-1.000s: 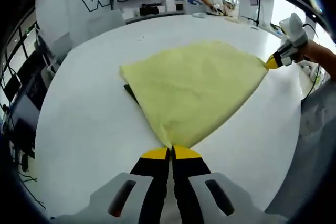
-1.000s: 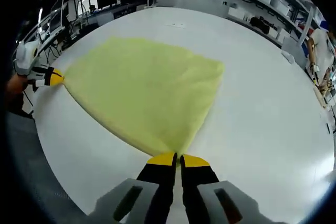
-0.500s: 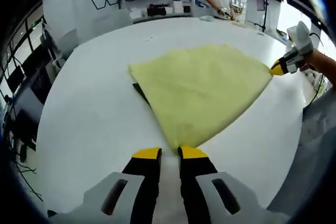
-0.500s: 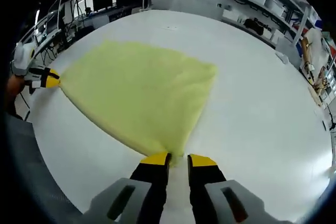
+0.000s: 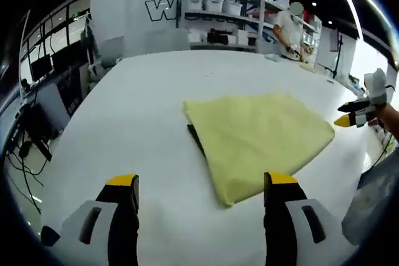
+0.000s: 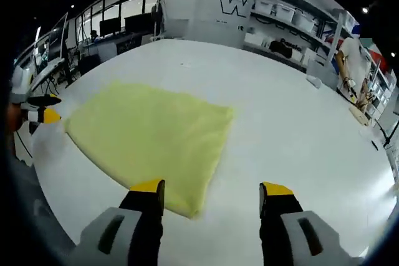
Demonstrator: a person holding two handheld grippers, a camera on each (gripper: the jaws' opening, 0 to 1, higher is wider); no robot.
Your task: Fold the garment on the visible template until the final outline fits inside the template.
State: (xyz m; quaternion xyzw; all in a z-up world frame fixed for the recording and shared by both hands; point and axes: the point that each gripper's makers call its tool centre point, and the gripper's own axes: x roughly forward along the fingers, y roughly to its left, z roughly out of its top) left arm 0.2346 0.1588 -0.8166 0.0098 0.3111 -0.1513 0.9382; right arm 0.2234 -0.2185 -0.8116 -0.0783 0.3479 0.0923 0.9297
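White table (image 5: 124, 116), yellow garment (image 5: 255, 138) folded flat on it, covering most of a dark template (image 5: 195, 138) peeking at one edge. Left gripper (image 5: 202, 188) and right gripper (image 6: 212, 194) wide apart, empty. Fold looks nearly done; fit check left.

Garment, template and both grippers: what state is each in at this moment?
yellow garment: folded, lying flat on the white table, not held.
dark template: under the garment, a thin edge showing at its side.
left gripper: jaws wide open, empty.
right gripper: jaws wide open, empty.
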